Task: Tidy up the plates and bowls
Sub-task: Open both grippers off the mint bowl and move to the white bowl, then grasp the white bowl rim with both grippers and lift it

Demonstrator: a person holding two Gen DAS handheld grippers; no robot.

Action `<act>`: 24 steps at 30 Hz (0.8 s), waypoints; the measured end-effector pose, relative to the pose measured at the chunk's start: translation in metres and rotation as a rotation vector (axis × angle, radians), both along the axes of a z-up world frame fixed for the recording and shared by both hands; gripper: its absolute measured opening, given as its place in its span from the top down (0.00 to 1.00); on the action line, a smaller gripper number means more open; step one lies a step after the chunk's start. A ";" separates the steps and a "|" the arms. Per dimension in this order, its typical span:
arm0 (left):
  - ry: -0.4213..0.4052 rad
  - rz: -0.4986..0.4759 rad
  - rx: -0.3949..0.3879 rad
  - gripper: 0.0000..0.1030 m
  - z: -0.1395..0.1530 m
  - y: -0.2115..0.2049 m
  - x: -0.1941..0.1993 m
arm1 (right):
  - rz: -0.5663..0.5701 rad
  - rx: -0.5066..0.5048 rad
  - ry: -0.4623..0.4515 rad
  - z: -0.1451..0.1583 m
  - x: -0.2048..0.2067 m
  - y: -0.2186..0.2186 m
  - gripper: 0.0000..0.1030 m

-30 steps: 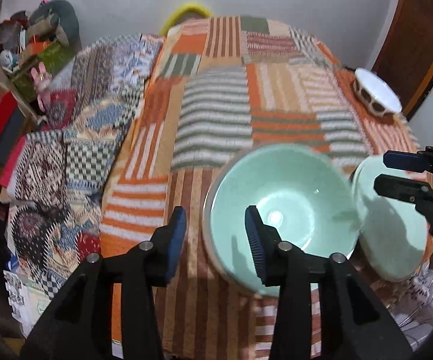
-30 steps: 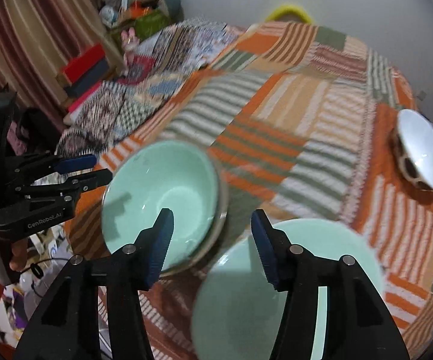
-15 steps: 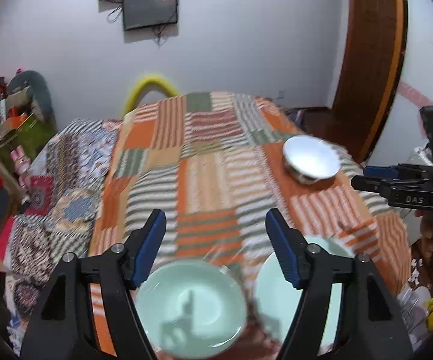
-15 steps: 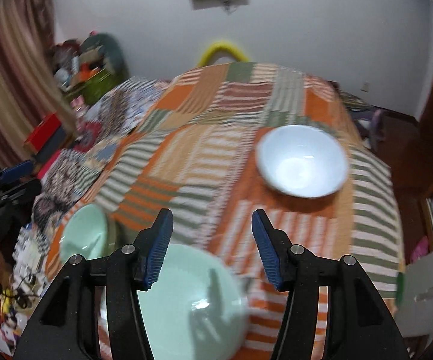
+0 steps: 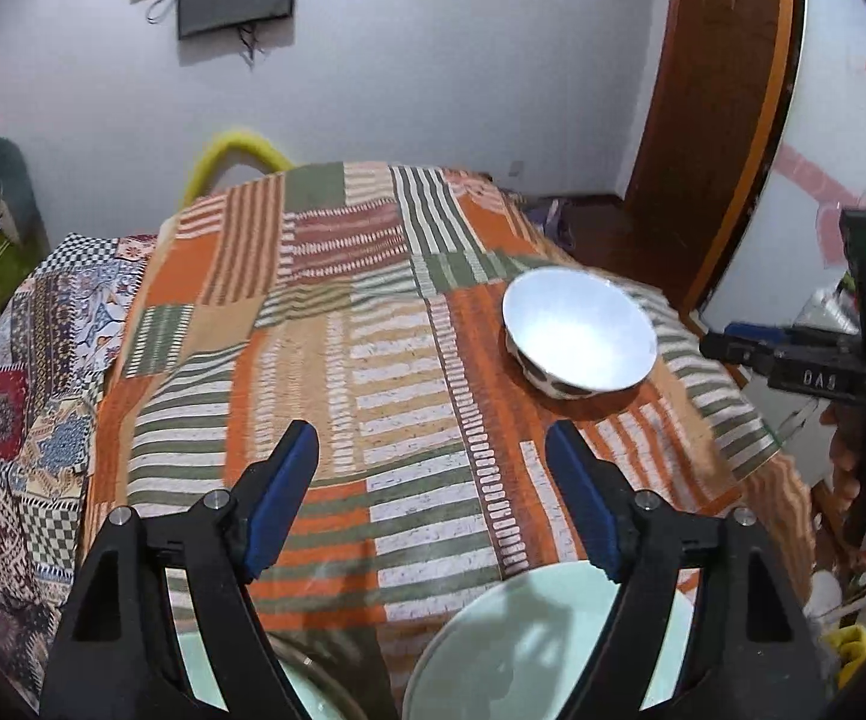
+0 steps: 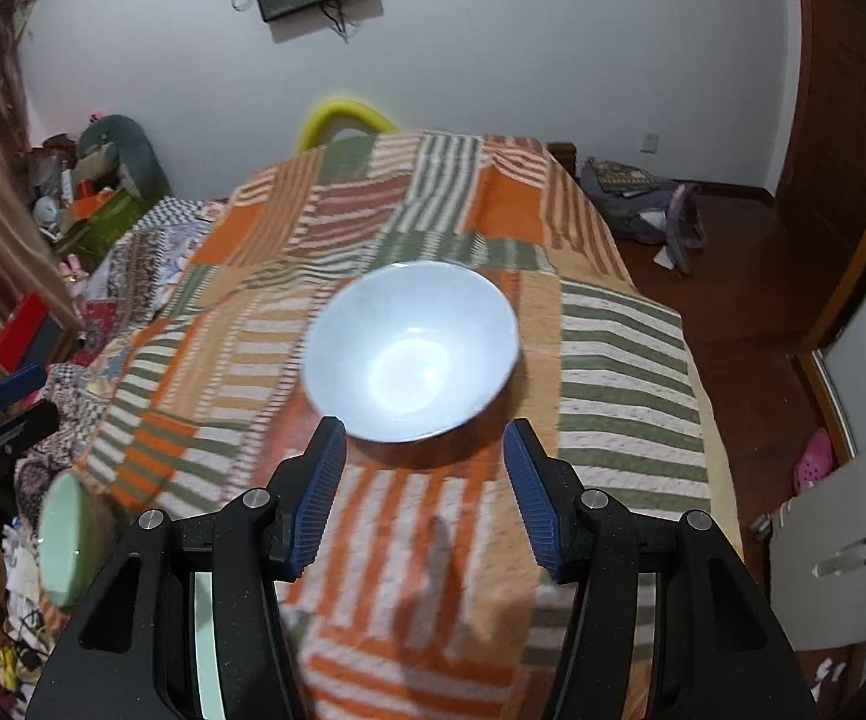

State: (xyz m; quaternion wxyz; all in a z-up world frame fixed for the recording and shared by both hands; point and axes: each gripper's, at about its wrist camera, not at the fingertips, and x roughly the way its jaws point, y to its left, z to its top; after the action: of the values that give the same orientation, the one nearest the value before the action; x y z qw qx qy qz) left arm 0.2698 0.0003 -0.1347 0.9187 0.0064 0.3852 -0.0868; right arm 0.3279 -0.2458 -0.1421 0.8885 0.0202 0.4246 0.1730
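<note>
A white bowl (image 6: 411,351) with a dark patterned outside (image 5: 580,333) stands on the striped cloth. It lies just beyond the tips of my right gripper (image 6: 423,480), which is open with nothing between its pads. My left gripper (image 5: 433,498) hovers over bare cloth, its jaws opening and empty. A pale green plate (image 5: 541,648) lies below its right finger, with a pale green bowl's rim (image 5: 312,681) beside it. In the right wrist view the green bowl (image 6: 66,546) sits at the table's left edge and the left gripper (image 6: 12,408) shows beyond it.
The table wears an orange, green and white striped patchwork cloth (image 5: 372,360). A bed with patterned blankets (image 5: 30,420) runs along the left. A yellow chair back (image 6: 342,114) stands at the far end. A bag (image 6: 643,198) lies on the wooden floor, right.
Both grippers have drawn away from the green bowl and plate and tilted up toward the white bowl. The left jaws have widened. The green dishes have slid to the views' lower edges.
</note>
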 end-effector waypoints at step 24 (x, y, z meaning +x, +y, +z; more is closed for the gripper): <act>0.132 -0.052 -0.013 0.24 -0.059 -0.032 0.062 | 0.051 0.043 0.090 -0.059 0.057 -0.002 0.81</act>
State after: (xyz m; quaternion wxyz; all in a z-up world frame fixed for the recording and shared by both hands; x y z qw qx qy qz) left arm 0.3315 -0.0321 -0.1939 0.8888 0.0046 0.4441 -0.1133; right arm 0.3845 -0.2474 -0.2009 0.8632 0.0361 0.4606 0.2035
